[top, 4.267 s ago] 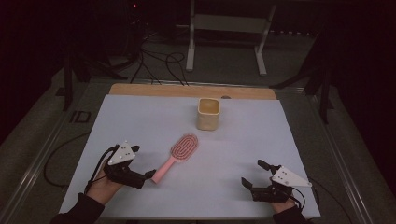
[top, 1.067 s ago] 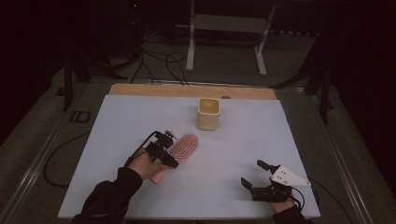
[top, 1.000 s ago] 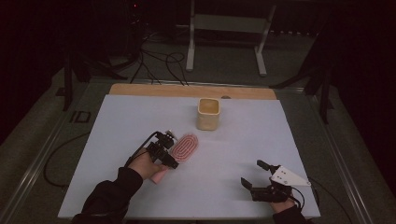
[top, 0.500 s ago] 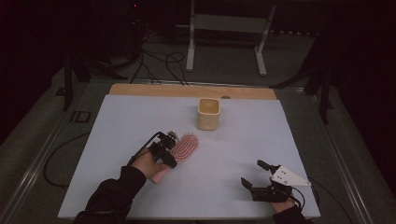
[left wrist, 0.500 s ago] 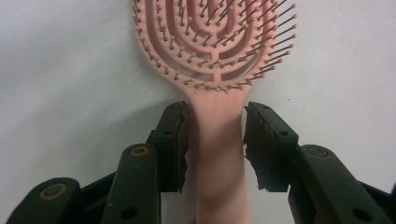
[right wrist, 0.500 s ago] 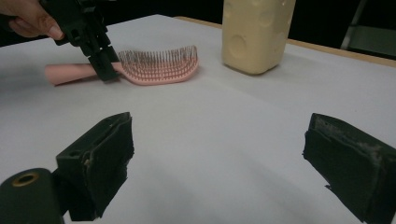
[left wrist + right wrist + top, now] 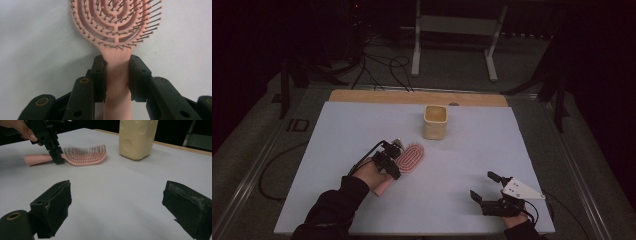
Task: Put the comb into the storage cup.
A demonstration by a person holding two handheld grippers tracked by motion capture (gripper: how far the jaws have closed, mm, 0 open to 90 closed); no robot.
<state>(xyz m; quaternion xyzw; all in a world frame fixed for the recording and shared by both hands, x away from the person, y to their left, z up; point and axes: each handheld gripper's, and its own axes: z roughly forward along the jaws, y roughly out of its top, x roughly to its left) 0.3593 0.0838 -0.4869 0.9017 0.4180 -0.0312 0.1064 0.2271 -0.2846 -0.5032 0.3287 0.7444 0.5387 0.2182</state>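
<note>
1 pink brush [image 7: 117, 37] w/ L gripper [image 7: 117, 75] jaws clenched on handle, 1 cream cup [image 7: 435, 121], R gripper [image 7: 117, 207] jaws released.

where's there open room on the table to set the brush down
Free: the far left of the white mat, and the wide stretch between the cup and the right tool. Crowded only where the left tool grips the brush, near the cup.

I count on the desk [image 7: 337, 130]: one pink hairbrush [image 7: 410, 158], one cream cup [image 7: 435, 121], and my two hand-held grippers, left [image 7: 391, 156] and right [image 7: 487, 187].
</note>
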